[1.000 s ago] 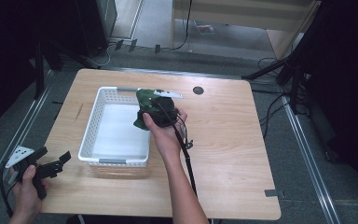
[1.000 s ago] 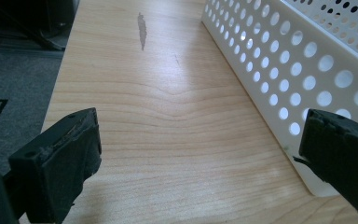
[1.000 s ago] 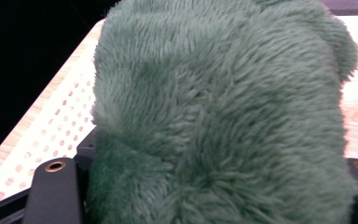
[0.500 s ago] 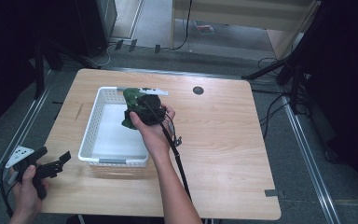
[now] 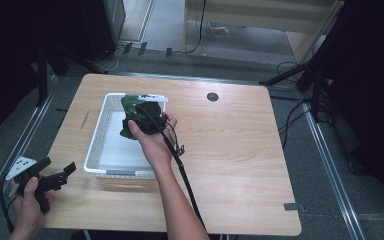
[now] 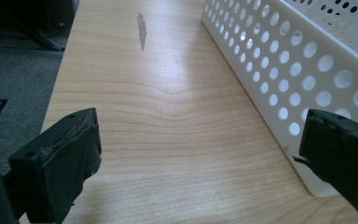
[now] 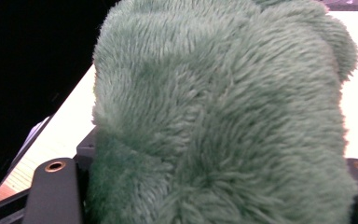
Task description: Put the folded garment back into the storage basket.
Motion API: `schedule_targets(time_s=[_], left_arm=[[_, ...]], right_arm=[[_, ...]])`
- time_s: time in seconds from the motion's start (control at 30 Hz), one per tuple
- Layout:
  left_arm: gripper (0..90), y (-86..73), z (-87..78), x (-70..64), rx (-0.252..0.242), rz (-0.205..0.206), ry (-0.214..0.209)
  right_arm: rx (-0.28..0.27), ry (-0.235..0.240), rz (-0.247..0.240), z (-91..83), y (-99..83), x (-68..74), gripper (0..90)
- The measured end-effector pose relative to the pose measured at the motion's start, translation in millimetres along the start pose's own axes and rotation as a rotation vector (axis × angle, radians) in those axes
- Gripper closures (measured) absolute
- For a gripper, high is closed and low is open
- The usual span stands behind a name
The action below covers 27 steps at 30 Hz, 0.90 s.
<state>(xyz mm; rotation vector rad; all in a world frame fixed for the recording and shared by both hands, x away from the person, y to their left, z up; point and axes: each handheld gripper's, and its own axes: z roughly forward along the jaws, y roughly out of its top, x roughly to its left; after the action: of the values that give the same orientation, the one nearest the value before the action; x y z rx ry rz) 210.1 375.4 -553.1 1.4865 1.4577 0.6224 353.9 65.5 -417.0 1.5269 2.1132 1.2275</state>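
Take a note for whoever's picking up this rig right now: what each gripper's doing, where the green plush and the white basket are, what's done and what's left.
Right gripper: shut on the green plush toy, held over the far end of the white basket. In the right gripper view the plush bulges between the jaws.
Left gripper: open, holding nothing, at the table's near left corner, just outside the basket's near-left corner.
Wooden table: bears the basket.
Done: plush picked up and brought over the basket.
Left: probably lower it, open the right gripper and draw back. Whether the plush already touches the basket floor cannot be told.
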Motion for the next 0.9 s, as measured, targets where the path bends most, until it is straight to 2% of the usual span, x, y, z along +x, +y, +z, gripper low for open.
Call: schedule_targets(time_s=[0.43, 0.7, 0.9], left_arm=[[0.0, 0.0, 0.1, -0.1, 0.0, -0.003, -0.001], [0.0, 0.0, 0.1, 0.0, 0.0, -0.004, -0.001], [0.0, 0.0, 0.2, 0.3, 0.0, -0.002, -0.002]], right_arm=[[0.015, 0.022, 0.023, 19.9, -7.6, 9.5, 27.6], [0.005, 0.0, 0.03, 36.9, -13.7, 14.9, 27.7], [-0.003, -0.026, 0.008, 48.2, -18.0, 19.3, 27.7]])
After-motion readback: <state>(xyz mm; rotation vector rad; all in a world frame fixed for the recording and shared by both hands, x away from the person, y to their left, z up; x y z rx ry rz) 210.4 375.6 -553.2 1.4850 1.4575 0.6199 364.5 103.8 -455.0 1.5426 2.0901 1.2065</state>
